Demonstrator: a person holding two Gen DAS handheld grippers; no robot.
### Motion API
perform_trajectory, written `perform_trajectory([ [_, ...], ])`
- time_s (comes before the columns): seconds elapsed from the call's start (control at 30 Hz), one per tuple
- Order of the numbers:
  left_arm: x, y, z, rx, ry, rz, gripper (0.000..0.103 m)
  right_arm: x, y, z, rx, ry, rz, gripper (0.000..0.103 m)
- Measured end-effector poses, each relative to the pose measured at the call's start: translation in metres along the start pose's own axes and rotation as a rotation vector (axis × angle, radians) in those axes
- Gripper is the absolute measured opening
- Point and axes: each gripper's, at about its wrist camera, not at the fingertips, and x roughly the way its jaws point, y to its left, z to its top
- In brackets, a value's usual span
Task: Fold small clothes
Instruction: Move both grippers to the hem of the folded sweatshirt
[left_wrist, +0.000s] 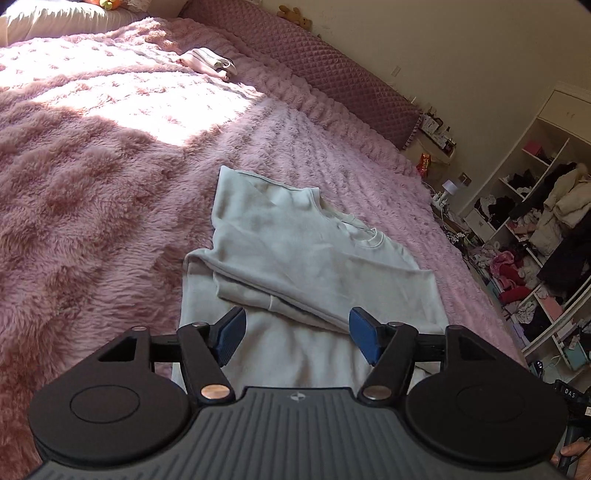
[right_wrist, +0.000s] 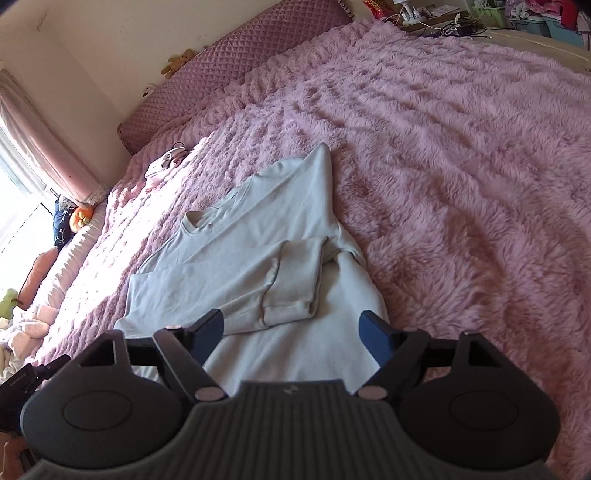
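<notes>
While both wrist views look down on the same pale grey sweatshirt (left_wrist: 306, 258) lying on the fluffy pink blanket (left_wrist: 92, 192) of the bed, each shows a different side of the room. From the left wrist, open white shelves (left_wrist: 532, 236) crammed with clothes stand off to the right, and a patch of sunlight falls across the blanket; a black device at the lower right edge bears the letters "DAS" (left_wrist: 570, 393), the rest cut off. From the right wrist, a pink curtain (right_wrist: 40, 147) by a bright window and an orange soft toy (right_wrist: 81, 218) appear at the left, with one sleeve of the sweatshirt (right_wrist: 291, 280) folded across its body. A small pink and white garment (left_wrist: 210, 62) lies well apart, near the quilted headboard (left_wrist: 332, 74), and shows in both views.

The left hand-held gripper (left_wrist: 297, 334) has its jaws spread wide, blue pads (left_wrist: 231, 336) apart, hovering over the lower part of the sweatshirt and gripping nothing. The right hand-held gripper (right_wrist: 295, 334) is likewise wide open above the hem end of the garment, holding nothing; whether either one touches the fabric cannot be told. A small round emblem sits on each ribbed grey body, too small to read
</notes>
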Motion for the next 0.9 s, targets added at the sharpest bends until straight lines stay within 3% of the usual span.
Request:
perform_trajectory([
  [0.17,-0.050,0.014,-0.047,-0.098,0.065,0.065,0.076,-0.062,-0.003,-0.037,-0.117,-0.005,-0.013,0.082],
  [0.33,-0.078,0.027,-0.074,-0.166,0.127,0.088,0.076,-0.096,-0.012,-0.075,-0.190,0.107,-0.055,0.082],
  [0.37,-0.082,0.028,-0.079,-0.169,0.132,0.079,0.081,-0.099,-0.012,-0.081,-0.204,0.124,-0.060,0.082],
  [0.43,-0.088,0.032,-0.086,-0.173,0.145,0.059,0.094,-0.103,-0.015,-0.094,-0.214,0.174,-0.061,0.082],
  [0.47,-0.089,0.034,-0.089,-0.180,0.168,0.055,0.095,-0.105,-0.017,-0.098,-0.206,0.185,-0.052,0.082],
  [0.57,-0.085,0.041,-0.095,-0.203,0.241,0.052,0.095,-0.105,-0.025,-0.109,-0.155,0.205,-0.028,0.082],
  [0.9,-0.082,0.067,-0.103,-0.306,0.230,-0.005,0.097,-0.087,-0.038,-0.117,-0.042,0.289,-0.006,0.078],
])
